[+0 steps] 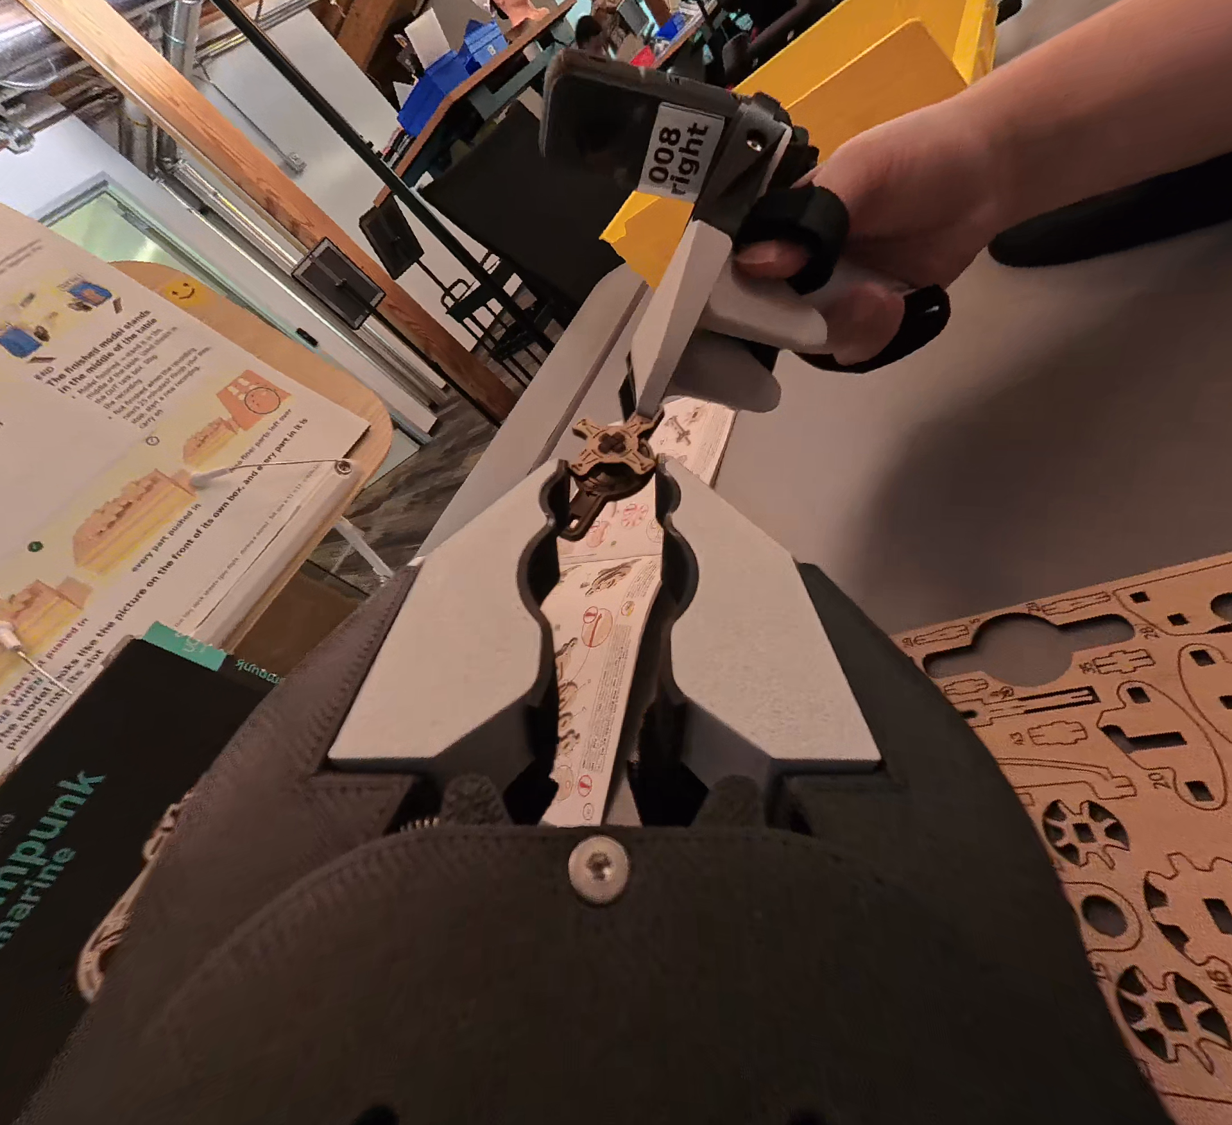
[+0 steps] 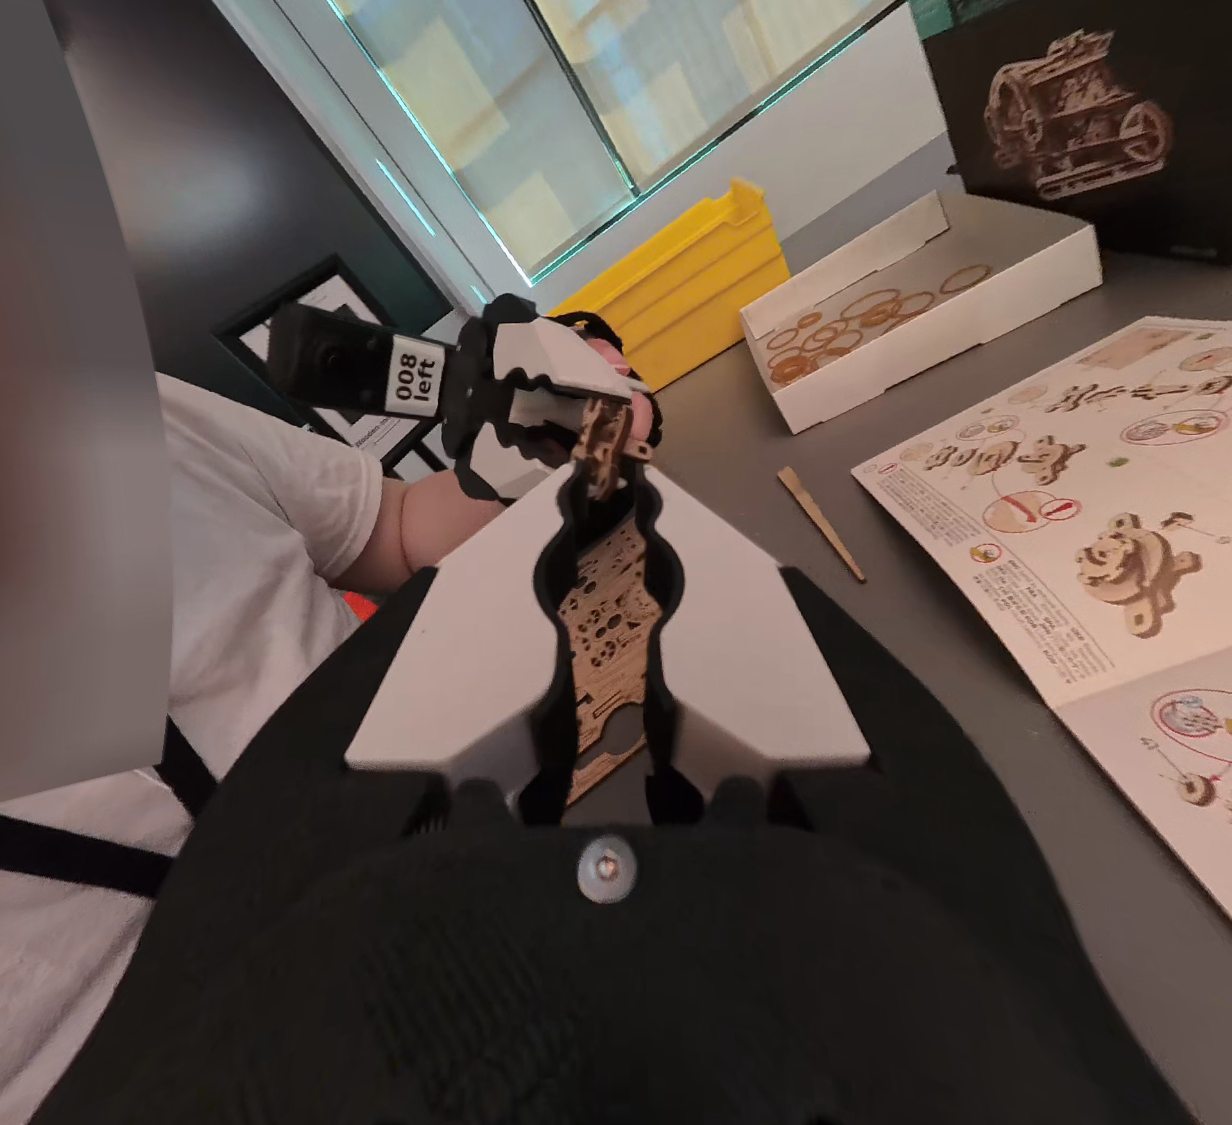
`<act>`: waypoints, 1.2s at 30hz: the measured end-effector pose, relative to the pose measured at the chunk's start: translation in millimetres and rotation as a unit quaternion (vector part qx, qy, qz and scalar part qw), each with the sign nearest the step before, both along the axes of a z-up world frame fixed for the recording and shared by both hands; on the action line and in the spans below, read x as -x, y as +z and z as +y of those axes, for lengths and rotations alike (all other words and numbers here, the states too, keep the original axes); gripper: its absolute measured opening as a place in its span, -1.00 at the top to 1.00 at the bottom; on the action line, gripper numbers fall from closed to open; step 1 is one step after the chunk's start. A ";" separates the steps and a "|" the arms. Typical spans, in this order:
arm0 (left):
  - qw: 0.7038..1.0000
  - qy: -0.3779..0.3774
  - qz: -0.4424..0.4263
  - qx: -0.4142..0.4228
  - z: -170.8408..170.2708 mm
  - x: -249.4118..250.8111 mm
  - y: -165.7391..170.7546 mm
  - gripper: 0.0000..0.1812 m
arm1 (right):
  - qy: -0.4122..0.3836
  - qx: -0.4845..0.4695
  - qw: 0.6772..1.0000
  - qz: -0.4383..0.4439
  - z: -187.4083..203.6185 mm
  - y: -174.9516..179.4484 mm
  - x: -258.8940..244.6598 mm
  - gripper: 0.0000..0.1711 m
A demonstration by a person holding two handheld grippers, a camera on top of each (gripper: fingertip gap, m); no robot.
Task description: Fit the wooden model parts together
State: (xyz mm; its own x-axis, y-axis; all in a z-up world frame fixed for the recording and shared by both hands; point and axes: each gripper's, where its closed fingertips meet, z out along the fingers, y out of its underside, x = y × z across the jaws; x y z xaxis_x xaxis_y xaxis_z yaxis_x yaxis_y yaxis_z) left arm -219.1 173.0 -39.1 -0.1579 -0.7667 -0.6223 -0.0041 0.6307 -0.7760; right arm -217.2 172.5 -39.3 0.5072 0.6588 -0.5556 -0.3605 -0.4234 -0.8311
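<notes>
Wood is the whole matter here: a small wooden assembly (image 1: 610,459), a cross-shaped hub with a stub hanging below it, sits clamped at the tips of the left gripper (image 1: 608,471), whose jaws are drawn narrow around it. Taking that assembly as the landmark, the right gripper (image 1: 650,409) reaches in from above and to its right in the left wrist view, fingertips meeting the upper right arm of the cross. In the right wrist view the right gripper (image 2: 603,479) is likewise closed to a narrow gap on the assembly (image 2: 605,439), though whether it pinches a separate piece or the same one cannot be told. Both tools therefore meet at one spot, held up off the grey table (image 1: 967,493). The assembly's long axis appears to run from the hub down along the stub, roughly in line with the left fingers, so the coming push likely has to go along that line, with the right tool nearer the free arm. Below the assembly lies the instruction sheet (image 2: 1040,533); the laser-cut plywood sheet (image 1: 1093,793) lies to its lower right, and a yellow bin (image 2: 693,279) stands behind it.
</notes>
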 end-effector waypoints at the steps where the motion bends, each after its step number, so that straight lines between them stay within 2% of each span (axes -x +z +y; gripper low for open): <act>1: 1.000 0.003 -0.001 -0.007 0.4 -0.1 -0.7 0.74 | 0.009 0.002 1.000 0.007 -1.7 0.7 2.0 0.92; 6: 1.000 -0.003 0.009 0.023 -0.7 -1.3 -2.0 0.66 | -0.015 -0.008 1.000 -0.009 1.5 -0.2 -4.6 0.99; 9: 0.994 0.015 0.024 0.109 10.3 -6.0 -0.2 0.39 | -0.072 -0.061 0.994 -0.057 5.0 8.2 -17.8 0.99; 12: 0.972 0.027 0.036 0.231 23.2 -8.6 4.1 0.37 | -0.143 -0.136 0.968 -0.151 4.9 19.9 -29.8 0.99; 14: 0.942 0.001 0.044 0.332 21.6 -9.1 8.9 0.45 | -0.193 -0.187 0.933 -0.239 4.6 25.0 -35.1 0.99; 17: 0.873 -0.057 0.064 0.480 12.3 -10.7 15.6 0.43 | -0.242 -0.262 0.862 -0.359 2.2 32.3 -31.8 0.98; 19: 0.826 -0.092 0.067 0.552 7.6 -11.1 21.0 0.43 | -0.260 -0.299 0.820 -0.413 0.6 35.5 -25.3 0.98; 20: 0.813 -0.098 0.064 0.571 7.7 -11.4 22.4 0.44 | -0.264 -0.315 0.803 -0.432 -0.3 36.7 -21.8 0.98; 24: 0.826 -0.086 0.054 0.554 7.4 -12.0 22.4 0.48 | -0.279 -0.348 0.759 -0.474 -2.0 40.9 -16.2 0.98; 28: 0.810 -0.103 0.058 0.575 -1.1 -13.0 24.1 0.47 | -0.277 -0.366 0.731 -0.505 -1.3 38.4 -11.3 0.99; 31: 0.801 -0.112 0.050 0.586 -1.7 -12.5 26.9 0.52 | -0.267 -0.372 0.721 -0.520 -0.7 34.7 -5.1 0.99; 33: 0.809 -0.111 0.043 0.575 -0.8 -11.2 28.5 0.63 | -0.264 -0.373 0.721 -0.521 -0.6 34.0 -3.2 0.99; 36: 0.821 -0.109 0.043 0.558 -1.3 -10.2 28.7 0.67 | -0.265 -0.375 0.722 -0.517 -1.4 35.6 -2.8 0.99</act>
